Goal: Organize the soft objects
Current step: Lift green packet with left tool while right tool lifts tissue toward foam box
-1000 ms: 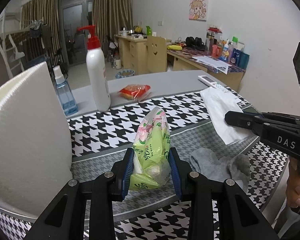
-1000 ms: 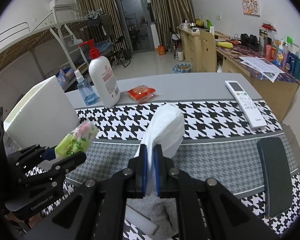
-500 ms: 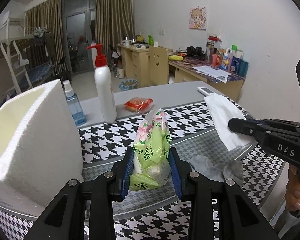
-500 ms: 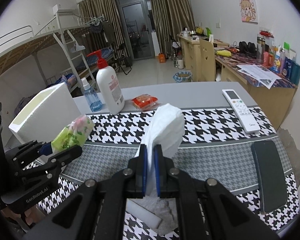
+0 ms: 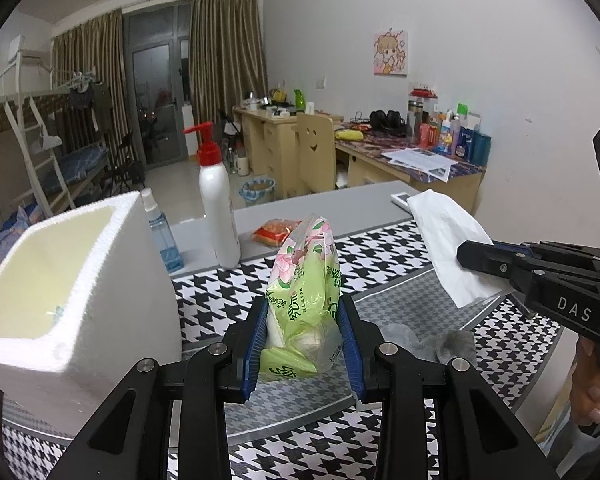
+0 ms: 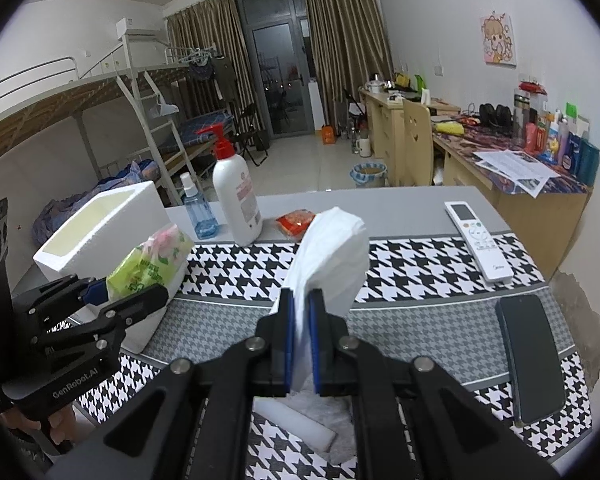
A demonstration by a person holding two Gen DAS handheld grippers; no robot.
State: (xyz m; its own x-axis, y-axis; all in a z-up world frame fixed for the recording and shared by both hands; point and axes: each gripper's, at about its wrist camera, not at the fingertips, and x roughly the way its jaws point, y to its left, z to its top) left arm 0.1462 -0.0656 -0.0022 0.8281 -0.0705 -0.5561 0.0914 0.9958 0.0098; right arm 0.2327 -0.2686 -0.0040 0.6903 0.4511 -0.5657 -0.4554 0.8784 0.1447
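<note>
Two hand-held grippers above a desk [image 6: 380,200] covered by a houndstooth cloth [image 6: 412,256]. The left gripper [image 5: 303,342] pinches a green, flower-printed tissue pack [image 5: 304,300] between its blue pads, the pack standing upright and clear of the cloth. The right gripper [image 6: 301,340] is pressed together on a white folded tissue [image 6: 328,256], which rises above its fingertips. A white foam box [image 5: 72,280], open at the top, sits at the desk's left edge, just beside the left gripper. A grey sock [image 5: 432,340] lies on the cloth near the front edge, below both grippers. At the far edge stand a pump bottle [image 6: 236,196] and a blue spray bottle [image 6: 198,212], with a red snack packet [image 6: 296,222] beside them. A remote control [image 6: 478,240] and a dark phone [image 6: 532,356] lie along the right edge.
</note>
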